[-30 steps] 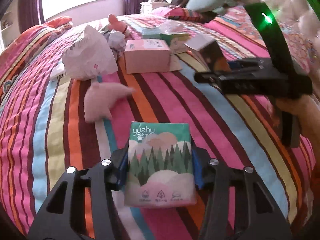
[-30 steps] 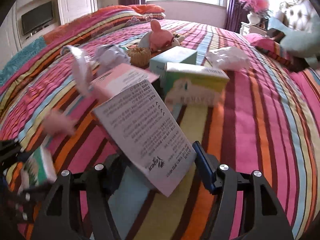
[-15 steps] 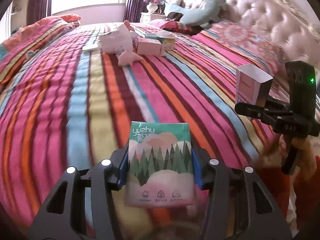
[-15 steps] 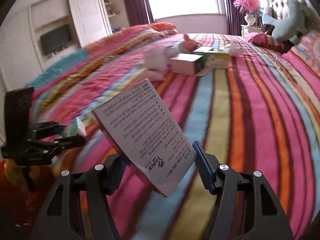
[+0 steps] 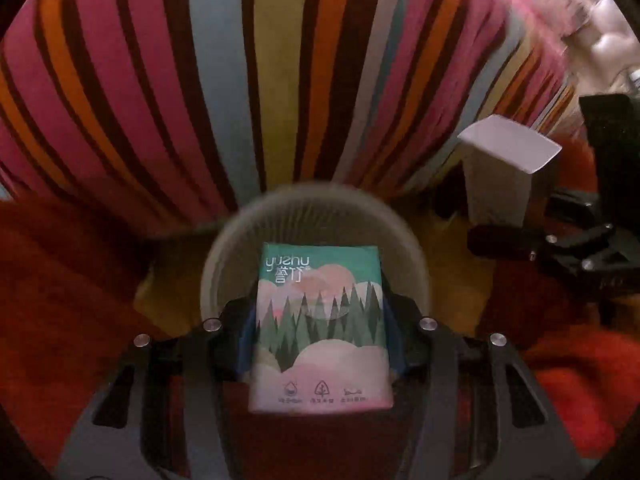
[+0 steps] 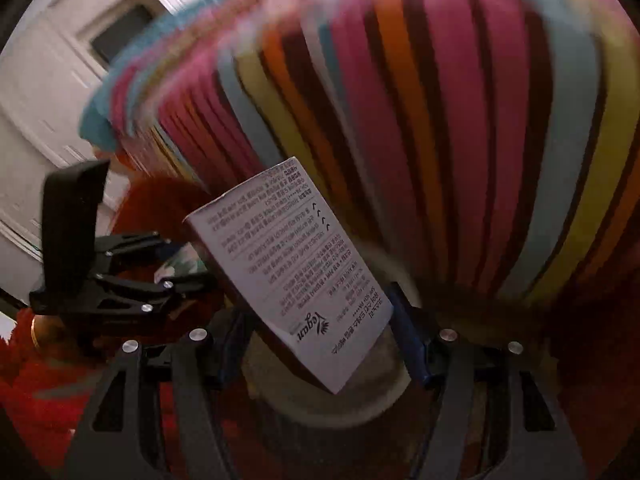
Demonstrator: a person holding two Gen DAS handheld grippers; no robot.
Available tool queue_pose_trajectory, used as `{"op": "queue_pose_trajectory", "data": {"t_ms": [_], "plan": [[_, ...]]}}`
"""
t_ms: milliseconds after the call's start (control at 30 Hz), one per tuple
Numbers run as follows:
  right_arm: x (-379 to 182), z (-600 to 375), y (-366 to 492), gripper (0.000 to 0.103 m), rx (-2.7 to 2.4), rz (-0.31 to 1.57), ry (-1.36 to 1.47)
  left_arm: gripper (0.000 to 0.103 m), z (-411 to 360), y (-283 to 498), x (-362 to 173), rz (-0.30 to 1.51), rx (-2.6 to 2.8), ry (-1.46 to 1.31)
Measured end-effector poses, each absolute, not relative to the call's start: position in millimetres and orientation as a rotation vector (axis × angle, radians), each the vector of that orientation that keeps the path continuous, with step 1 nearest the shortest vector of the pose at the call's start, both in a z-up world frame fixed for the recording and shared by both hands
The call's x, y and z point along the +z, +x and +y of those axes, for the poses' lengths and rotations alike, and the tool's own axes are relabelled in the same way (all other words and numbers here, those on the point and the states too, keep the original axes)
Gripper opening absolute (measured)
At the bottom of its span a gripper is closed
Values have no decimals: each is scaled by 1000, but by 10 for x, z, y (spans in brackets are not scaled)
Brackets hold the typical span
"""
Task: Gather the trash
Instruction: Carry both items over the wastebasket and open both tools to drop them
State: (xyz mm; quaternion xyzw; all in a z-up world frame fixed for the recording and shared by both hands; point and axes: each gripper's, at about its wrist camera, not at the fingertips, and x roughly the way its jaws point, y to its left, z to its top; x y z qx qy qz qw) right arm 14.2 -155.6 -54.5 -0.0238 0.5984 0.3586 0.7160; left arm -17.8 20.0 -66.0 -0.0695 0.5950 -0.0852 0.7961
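**Both grippers angled steeply downward, each clamped on a load**

The left gripper [image 5: 320,336] is pointed steeply downward, directly above the round bin [image 5: 416,256], with its jaws pressed against both sides of a tissue pack [image 5: 320,332]. The right gripper [image 6: 316,344] is likewise tilted downward over the same bin, its blue pads [image 6: 408,340] closed on a tilted white carton [image 6: 288,268]. Seen from the left wrist, the right gripper is held just beside the bin's right rim.
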Motion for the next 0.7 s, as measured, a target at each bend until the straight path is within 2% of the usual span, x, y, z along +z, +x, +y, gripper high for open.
{"op": "queue_pose_trajectory", "data": {"t_ms": [100, 267, 367, 433, 500, 700], "plan": [[-762, -1476, 170, 61, 779, 1402, -79, 50, 173, -126, -911, 1374, -183, -142], [-874, -1297, 194, 61, 790, 1425, -144, 52, 183, -118, -974, 1401, -184, -134], [-904, -1248, 137, 61, 803, 1427, -153, 65, 201, -114, -991, 1410, -168, -141], [-931, -1244, 131, 65, 792, 1433, -156, 76, 218, -102, -994, 1409, -151, -140], [-928, -1291, 55, 76, 761, 1434, -150, 77, 219, -117, -997, 1412, -149, -138], [-960, -1482, -39, 77, 726, 1432, -81, 77, 198, -122, -1017, 1423, -147, -129]]}}
